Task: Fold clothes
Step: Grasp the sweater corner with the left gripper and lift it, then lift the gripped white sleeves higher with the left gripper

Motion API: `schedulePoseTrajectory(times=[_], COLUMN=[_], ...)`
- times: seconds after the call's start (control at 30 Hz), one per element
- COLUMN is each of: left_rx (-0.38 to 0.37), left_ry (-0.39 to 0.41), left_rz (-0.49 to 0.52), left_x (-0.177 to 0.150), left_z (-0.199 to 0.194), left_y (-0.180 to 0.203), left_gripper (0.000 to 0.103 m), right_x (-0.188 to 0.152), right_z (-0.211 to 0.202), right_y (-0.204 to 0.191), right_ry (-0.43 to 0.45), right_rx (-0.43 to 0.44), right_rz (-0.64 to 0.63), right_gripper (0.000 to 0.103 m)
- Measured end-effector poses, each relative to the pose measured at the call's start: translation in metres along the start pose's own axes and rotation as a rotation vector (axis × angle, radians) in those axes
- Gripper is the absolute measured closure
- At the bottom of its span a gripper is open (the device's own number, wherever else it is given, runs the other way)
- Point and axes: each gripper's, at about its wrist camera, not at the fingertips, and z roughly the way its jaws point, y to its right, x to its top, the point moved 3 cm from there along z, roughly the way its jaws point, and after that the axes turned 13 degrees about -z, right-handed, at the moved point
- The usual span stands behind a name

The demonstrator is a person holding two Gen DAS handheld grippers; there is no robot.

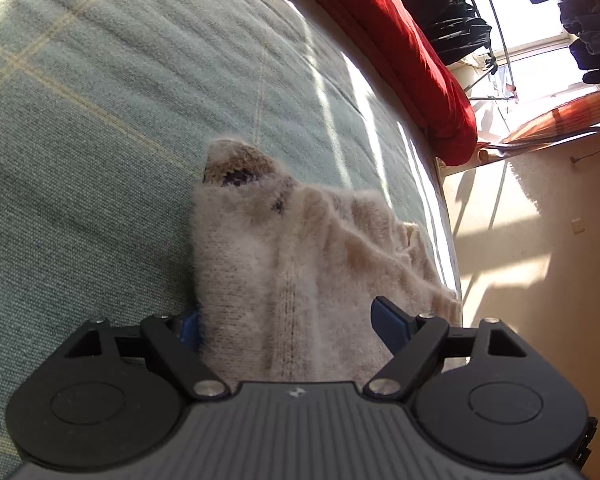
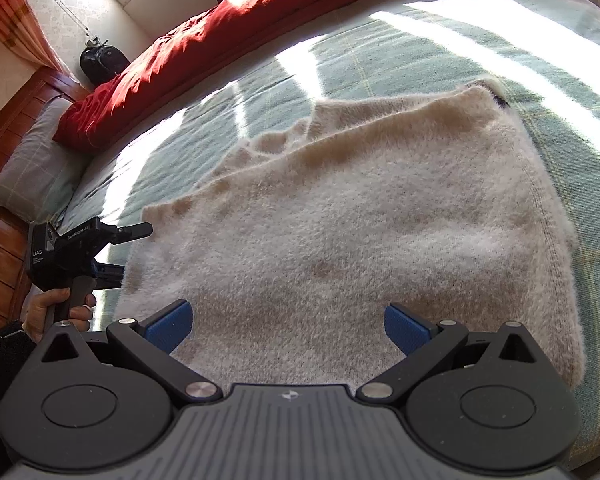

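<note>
A fuzzy cream sweater lies spread flat on the green plaid bedspread. In the left wrist view the sweater runs away from the camera, with a brown and dark patch at its far tip. My left gripper stands open at the sweater's edge, fabric lying between its blue pads and hiding part of the left pad. The right wrist view shows the left gripper from the side, one finger above the sweater's edge and one below. My right gripper is open just over the sweater's near part.
A red duvet is bunched along the bed's far side, beside a grey pillow and a wooden headboard. The bed's edge drops off close to the sweater. Dark clothes hang by the window. A hand holds the left gripper's handle.
</note>
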Motion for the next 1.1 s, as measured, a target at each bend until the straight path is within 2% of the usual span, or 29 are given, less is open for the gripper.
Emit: schedulePoseTrajectory(times=[0.1,0.23,0.33,0.43,0.63,0.8,0.93,1.1], left_rx=[-0.048,-0.067,-0.075,-0.069,-0.060,-0.073,-0.086,-0.066], left_ry=[-0.034,-0.046,-0.062,-0.053,-0.082,-0.138,-0.129,-0.110], left_rz=[-0.053,-0.018,-0.047,-0.029,0.004,0.029,-0.013,0.010], left_x=[-0.023,-0.048,-0.033,-0.010,-0.009,-0.038,-0.025,-0.021], left_z=[-0.010,-0.015,-0.004,0.009,0.016,0.004,0.012,0.019], left_y=[-0.013,-0.017,-0.017,-0.008,0.000,-0.013,-0.014,-0.006], left_gripper=[0.021,0.020,0.021,0.021,0.020,0.020,0.020,0.023], right_x=[0.000,0.000,0.002,0.003,0.004,0.002,0.002,0.002], right_z=[0.001,0.001,0.003,0.002,0.000,0.002,0.008,0.009], right_y=[-0.001,0.000,0.001,-0.001,-0.006,-0.003,-0.003,-0.008], right_ry=[-0.003,-0.006,-0.006,-0.004,-0.001,-0.006,-0.014,-0.014], right_rx=[0.005,0.005,0.002,0.000,-0.018,-0.003,0.001,0.008], right_rz=[-0.002,-0.004,0.000,0.001,-0.028,-0.023,-0.019,-0.027], right_gripper=[0.000,0.000,0.000,0.000,0.000,0.000,0.000,0.000])
